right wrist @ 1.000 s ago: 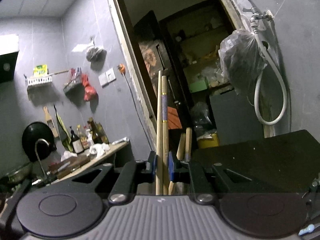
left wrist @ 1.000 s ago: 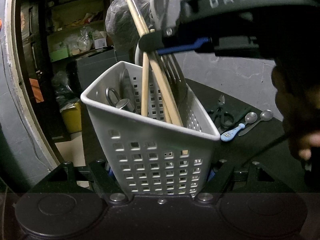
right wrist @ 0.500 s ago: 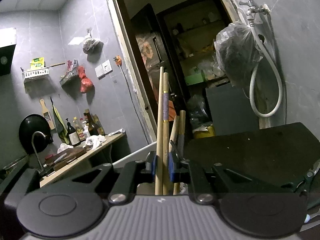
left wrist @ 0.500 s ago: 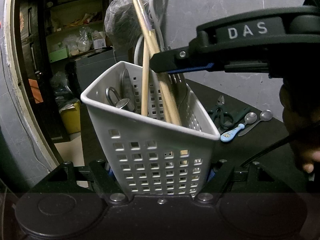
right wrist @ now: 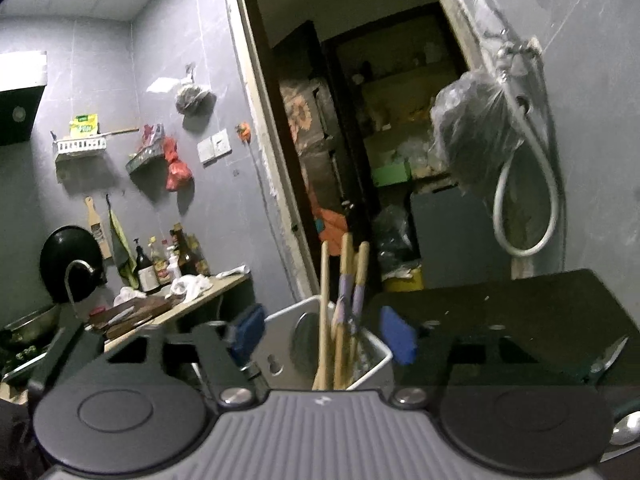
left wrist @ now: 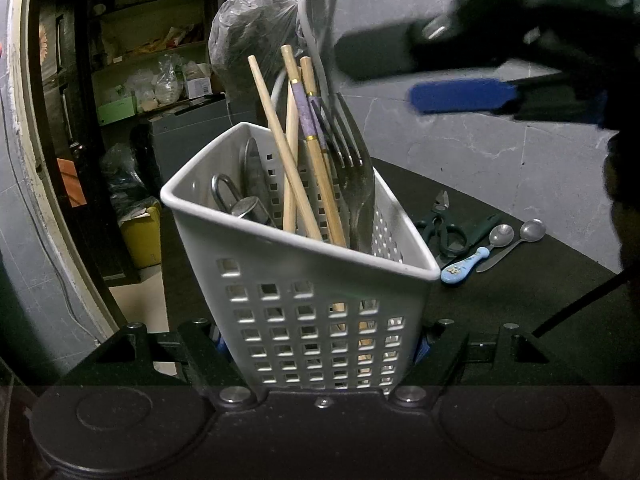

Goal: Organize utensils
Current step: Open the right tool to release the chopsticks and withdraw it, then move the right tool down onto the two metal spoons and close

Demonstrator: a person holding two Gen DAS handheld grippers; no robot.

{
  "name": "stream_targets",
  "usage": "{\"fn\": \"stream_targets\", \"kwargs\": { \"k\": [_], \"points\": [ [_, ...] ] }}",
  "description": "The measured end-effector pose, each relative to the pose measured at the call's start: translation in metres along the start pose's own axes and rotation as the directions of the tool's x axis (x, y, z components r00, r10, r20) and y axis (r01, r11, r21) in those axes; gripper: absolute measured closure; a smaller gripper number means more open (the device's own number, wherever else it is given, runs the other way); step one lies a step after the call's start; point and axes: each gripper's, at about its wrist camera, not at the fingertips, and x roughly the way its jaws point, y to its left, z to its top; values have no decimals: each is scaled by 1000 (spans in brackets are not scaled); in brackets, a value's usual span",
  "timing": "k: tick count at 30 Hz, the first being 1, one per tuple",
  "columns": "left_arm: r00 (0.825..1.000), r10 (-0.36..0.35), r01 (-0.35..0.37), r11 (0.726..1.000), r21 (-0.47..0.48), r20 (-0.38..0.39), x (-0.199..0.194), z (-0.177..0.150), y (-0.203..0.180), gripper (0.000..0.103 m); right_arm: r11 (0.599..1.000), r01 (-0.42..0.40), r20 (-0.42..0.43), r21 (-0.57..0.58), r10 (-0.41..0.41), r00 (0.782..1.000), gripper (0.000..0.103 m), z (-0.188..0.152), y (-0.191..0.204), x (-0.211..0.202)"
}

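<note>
Right gripper point(right wrist: 320, 336), jaws opening, has nothing pressed between its blue pads; the purple-banded wooden chopsticks point(left wrist: 316, 160) stand loose in the white perforated plastic caddy point(left wrist: 320, 292) at twelve o'clock. My left gripper point(left wrist: 322, 350) clamps the caddy's base. I'd back away level, keeping the pads clear of the sticks.

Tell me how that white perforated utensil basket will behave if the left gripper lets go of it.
The basket looks like thin, light plastic, so probably stiff yet easy to shove. Its walls narrow toward the base while tall chopsticks and a fork stick up well above its rim, so it may be top-heavy and apt to tip. The left gripper, clamped on its lower walls, seems to steady it.
</note>
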Motion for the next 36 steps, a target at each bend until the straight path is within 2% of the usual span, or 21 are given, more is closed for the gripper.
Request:
{"fn": "stream_targets", "kwargs": {
  "k": [2,5,8,11,13,16,22,25,27,36],
  "points": [
    [1000,0,0,1000,0,0,0,0,0,25,1000,22,14,-5,-22,1000,13,3,-2,-9],
    [1000,0,0,1000,0,0,0,0,0,25,998,70,23,1,-70,997,2,6,-10,-23],
    [1000,0,0,1000,-1,0,0,0,0,25,990,137,2,13,-137,991,0,4,-21,-36],
    [1000,0,0,1000,-1,-1,0,0,0,25,973,226,-48,51,-224,973,0,-5,-39,-47],
    [1000,1,-1,1000,0,-1,0,0,0,25,952,298,-93,69,-291,952,0,-13,-50,-52],
    [1000,0,0,1000,3,-2,0,0,0,25,910,404,-180,93,-383,906,0,-29,-68,-55],
    [1000,2,-2,1000,5,-10,0,2,-2,25,852,507,-298,132,-454,840,0,-58,-96,-53],
    [1000,3,-3,1000,6,-12,1,3,-2,25,841,529,-321,116,-473,821,0,-65,-108,-48],
    [1000,5,-5,1000,7,-15,1,3,-2,25,821,560,-328,112,-501,801,0,-66,-116,-44],
    [999,15,-15,1000,9,-28,1,8,-3,25,682,681,-339,267,-595,729,0,-78,-168,-41]
  ]
}}
